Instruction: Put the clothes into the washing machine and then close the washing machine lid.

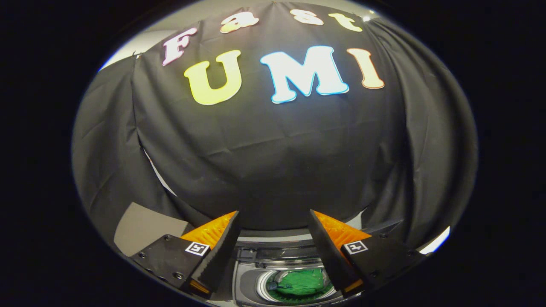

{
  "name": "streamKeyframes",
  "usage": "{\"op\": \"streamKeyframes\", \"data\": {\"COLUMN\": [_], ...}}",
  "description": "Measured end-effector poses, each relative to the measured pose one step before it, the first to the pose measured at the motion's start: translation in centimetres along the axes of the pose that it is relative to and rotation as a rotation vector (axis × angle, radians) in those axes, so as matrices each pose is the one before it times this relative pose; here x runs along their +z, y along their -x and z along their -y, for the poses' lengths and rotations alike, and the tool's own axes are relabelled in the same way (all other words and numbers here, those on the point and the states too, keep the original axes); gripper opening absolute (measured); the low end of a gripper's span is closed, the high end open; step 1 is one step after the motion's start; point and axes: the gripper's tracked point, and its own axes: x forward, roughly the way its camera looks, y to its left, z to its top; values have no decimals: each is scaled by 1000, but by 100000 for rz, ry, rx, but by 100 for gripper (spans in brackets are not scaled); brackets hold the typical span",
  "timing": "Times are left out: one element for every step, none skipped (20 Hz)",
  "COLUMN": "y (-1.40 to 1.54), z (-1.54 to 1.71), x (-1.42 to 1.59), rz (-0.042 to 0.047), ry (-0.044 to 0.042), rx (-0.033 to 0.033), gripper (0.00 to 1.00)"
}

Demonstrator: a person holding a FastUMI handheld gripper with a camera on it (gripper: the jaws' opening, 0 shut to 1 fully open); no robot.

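My gripper [273, 219] is open, its two fingers spread wide with nothing between them. Below and between the fingers I look down on the top of a grey washing machine [247, 281]. Its round drum opening is uncovered, and a green piece of clothing [300, 282] lies crumpled inside the drum. The gripper hangs well above the machine, apart from it. The lid's own position is hidden from me; a dark band along the machine's back edge [273, 253] may be part of it.
The black cloth wall [273, 162] rises right behind the machine and wraps round both sides. A grey panel [145, 228] shows low beside the left finger. A bright gap [435, 245] sits beyond the right finger.
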Motion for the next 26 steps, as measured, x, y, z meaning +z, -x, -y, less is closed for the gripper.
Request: {"op": "streamKeyframes", "data": {"y": [-960,-676,-728,-699,-584,-682,-542,-527,-516,-345,-348,-245,-309,-354,-320,-44,-222,122,145,-202,87,109,168,32,265,310], "z": [109,183,158,183,137,126,155,179,384,367,96,3,-1,302,79,-1,-51,-103,56,-2,-91,-107,-12,56,34,-30], "x": [-126,-229,-79,-206,-75,-209,-338,-307,-227,-304,-177,-447,-389,-300,-356,121,90,-490,305,-307,101,-67,-42,-160,-142,-136], "rz": [-959,-1126,-766,-719,-645,-1035,-1167,-641,-914,-774,-531,-906,-778,-740,-743,1144,1064,-921,1531,-455,604,-19,92,341,-7,402], "ry": [1372,566,-110,-232,-104,203,585,1296,1797,1140,157,-571,-519,180,490,1563,1585,967,-267,-355,125,464,239,-341,14,65], "rx": [-1025,-1412,-1150,-1571,-1222,-927,-894,-1147,-1746,-1191,-425,127,-27,-978,-565,-920,-314,36,-246,87,221,102,122,-43,40,-105], "gripper": [98,98,98,98,98,99,98,99,98,98,98,98,98,98,98,99,99,98,98,98,98,99,99,98,99,99]}}
